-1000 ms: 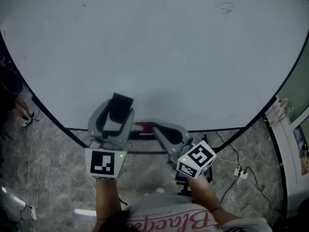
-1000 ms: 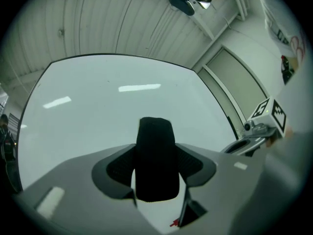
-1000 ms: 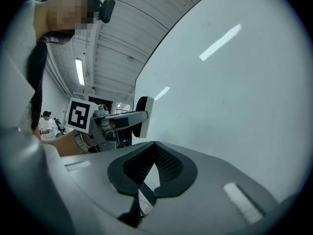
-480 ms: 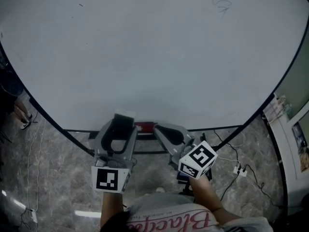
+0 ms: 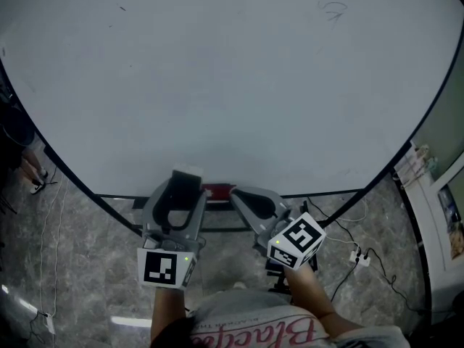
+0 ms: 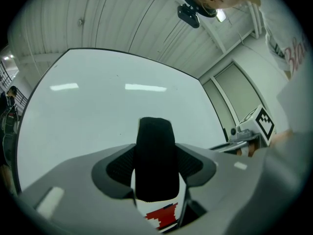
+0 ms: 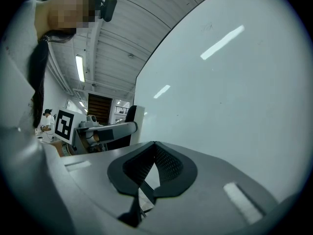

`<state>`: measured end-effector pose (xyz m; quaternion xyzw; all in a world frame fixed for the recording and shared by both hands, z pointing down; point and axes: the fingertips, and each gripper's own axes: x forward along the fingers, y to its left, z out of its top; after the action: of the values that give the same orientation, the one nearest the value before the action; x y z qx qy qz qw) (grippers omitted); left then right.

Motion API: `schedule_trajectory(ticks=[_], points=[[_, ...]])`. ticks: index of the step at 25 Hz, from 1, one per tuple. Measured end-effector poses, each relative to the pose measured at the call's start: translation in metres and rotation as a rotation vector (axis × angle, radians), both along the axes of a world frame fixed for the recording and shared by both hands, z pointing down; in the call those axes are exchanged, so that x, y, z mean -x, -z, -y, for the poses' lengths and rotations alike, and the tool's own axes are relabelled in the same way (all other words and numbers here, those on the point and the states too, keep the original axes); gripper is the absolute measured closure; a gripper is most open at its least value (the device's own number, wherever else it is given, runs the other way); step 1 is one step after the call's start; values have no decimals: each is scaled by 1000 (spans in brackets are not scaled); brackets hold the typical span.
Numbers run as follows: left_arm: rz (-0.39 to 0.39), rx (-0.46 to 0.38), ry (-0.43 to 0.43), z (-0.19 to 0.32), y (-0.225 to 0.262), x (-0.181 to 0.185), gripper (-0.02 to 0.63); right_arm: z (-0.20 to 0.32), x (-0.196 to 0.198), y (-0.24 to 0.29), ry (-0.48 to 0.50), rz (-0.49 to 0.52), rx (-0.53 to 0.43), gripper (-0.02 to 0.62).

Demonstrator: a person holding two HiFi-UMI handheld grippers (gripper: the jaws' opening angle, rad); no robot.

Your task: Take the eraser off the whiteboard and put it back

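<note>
The eraser, black felt on a white body with a red print, sits at the bottom edge of the whiteboard. My left gripper is shut on it, one pad on each side. In the left gripper view the eraser stands upright between the jaws of the left gripper, its felt facing the board. My right gripper is beside it to the right, shut and empty. In the right gripper view the right gripper has its tips touching, close to the board.
A red object lies on the ledge under the board, between the two grippers. Faint pen marks remain at the board's upper right. Cables and a plug strip lie on the stone floor. A white cabinet stands at the right.
The left gripper has come down the board face with the eraser to the bottom edge, then held still. The right gripper has not moved.
</note>
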<state>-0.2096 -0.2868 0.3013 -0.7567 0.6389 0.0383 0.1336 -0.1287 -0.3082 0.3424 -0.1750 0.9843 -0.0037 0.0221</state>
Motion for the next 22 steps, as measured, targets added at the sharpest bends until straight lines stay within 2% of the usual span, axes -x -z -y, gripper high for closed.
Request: schedule_trajectory(ticks=[9,16,22], points=[[31,-12,18,8,11,0,364,-1,-4,0,-7,-9,-5,595],[85,-51,39,27,46,3,364,3,-6,2,-18,-6,-10,595],[206,-47,98,51,74,17,364,5,-7,1,-29,-3,-6,594]])
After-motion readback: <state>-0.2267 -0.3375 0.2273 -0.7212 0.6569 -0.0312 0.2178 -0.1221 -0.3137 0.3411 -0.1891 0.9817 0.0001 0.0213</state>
